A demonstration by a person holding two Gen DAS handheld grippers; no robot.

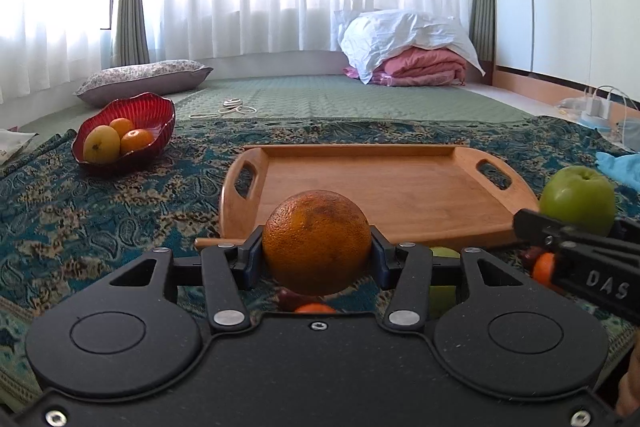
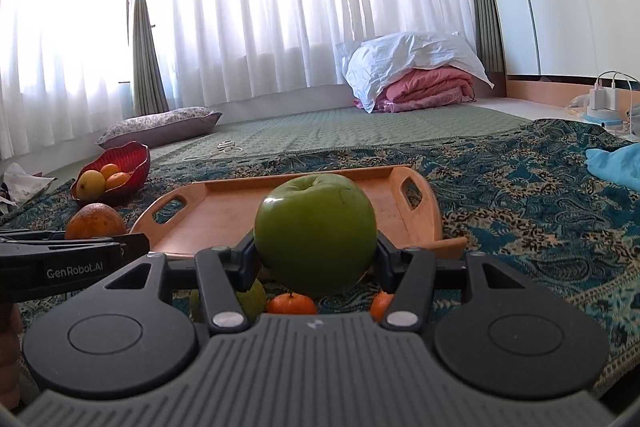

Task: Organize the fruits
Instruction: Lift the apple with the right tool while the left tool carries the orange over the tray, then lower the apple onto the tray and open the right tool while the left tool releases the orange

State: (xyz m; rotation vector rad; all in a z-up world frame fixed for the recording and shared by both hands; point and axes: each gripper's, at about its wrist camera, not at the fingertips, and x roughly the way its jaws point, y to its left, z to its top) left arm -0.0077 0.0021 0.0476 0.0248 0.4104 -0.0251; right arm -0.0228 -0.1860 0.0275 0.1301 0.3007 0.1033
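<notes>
My left gripper [image 1: 317, 253] is shut on a large orange [image 1: 316, 241] and holds it just in front of the wooden tray [image 1: 400, 183]. My right gripper [image 2: 316, 253] is shut on a green apple [image 2: 316, 231], also held before the tray [image 2: 224, 211]. The apple shows at the right in the left wrist view [image 1: 576, 199], the orange at the left in the right wrist view [image 2: 95, 221]. A red bowl [image 1: 156, 111] at the far left holds a yellow fruit [image 1: 102, 145] and two small oranges. Small tangerines [image 2: 291, 305] and a green fruit [image 2: 252, 297] lie on the cloth below the grippers.
A patterned blue cloth [image 1: 100, 211] covers the floor under the tray. A flat pillow [image 1: 144, 81], a cord [image 1: 232, 107], folded pink bedding [image 1: 420, 69], chargers [image 1: 598, 105] and a blue cloth [image 2: 616, 163] lie farther off.
</notes>
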